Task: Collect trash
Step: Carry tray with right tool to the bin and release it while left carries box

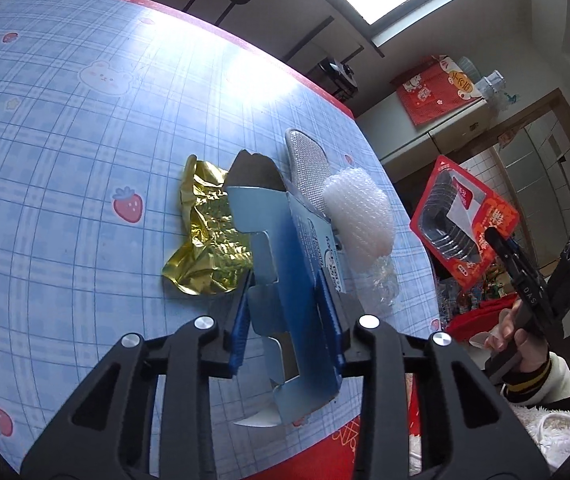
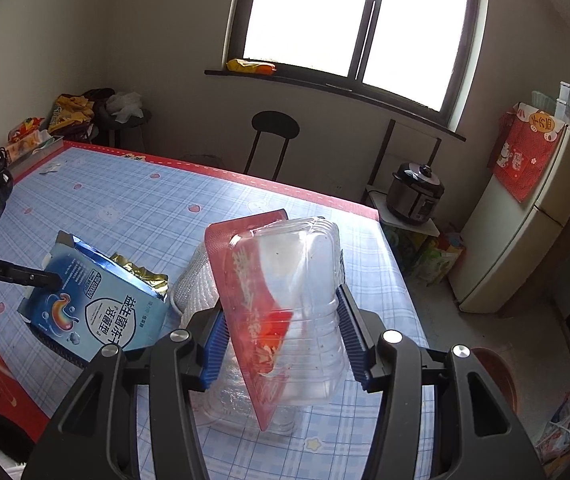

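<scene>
My left gripper (image 1: 287,300) is shut on a blue cardboard box (image 1: 285,264), whose open flaps point toward the camera; the box also shows in the right wrist view (image 2: 97,304). A crumpled gold foil wrapper (image 1: 209,232) lies just left of the box on the table. A silver mesh pouch (image 1: 305,160) and a roll of bubble wrap (image 1: 359,216) lie to its right. My right gripper (image 2: 281,328) is shut on a clear plastic tray with a red printed backing (image 2: 285,312), held above the table's near right part; it also shows in the left wrist view (image 1: 465,224).
The table (image 2: 133,204) has a blue plaid cloth with a red border. A black stool (image 2: 275,128) stands behind it. A pressure cooker (image 2: 415,192) sits on a low stand and a fridge (image 2: 525,216) stands at the right. A red basin (image 2: 493,372) sits on the floor.
</scene>
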Available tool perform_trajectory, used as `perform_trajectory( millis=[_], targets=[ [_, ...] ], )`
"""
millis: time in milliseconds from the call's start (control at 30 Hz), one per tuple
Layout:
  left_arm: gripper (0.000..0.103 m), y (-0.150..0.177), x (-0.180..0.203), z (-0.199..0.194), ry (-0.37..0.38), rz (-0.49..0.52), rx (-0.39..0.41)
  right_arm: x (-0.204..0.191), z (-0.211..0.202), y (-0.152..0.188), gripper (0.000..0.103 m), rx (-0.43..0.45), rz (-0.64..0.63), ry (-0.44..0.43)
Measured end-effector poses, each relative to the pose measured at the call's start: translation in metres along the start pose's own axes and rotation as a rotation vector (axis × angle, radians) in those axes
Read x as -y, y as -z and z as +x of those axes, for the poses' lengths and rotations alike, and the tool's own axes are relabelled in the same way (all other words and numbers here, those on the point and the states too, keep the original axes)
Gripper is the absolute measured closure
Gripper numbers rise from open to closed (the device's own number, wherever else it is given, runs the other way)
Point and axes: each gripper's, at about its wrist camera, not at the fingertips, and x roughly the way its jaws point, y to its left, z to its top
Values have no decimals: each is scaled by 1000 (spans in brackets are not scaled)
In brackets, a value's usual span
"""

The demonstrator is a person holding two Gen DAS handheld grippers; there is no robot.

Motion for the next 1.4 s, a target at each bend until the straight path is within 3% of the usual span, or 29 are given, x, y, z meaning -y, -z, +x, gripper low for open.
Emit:
perform_trajectory(
  millis=[333,567,933,1400],
  targets=[
    [85,11,78,-36,-85,139,101,25,-23,3,53,71,68,-19],
    [86,12,110,-35,-164,218,105,51,-36,21,53,75,140,-14],
    [86,-4,183,-54,-130,331,210,112,-72,55,53,121,252,44],
    [86,-23,304,-15,2,474,262,260,-108,105,53,124,388,307]
  ],
)
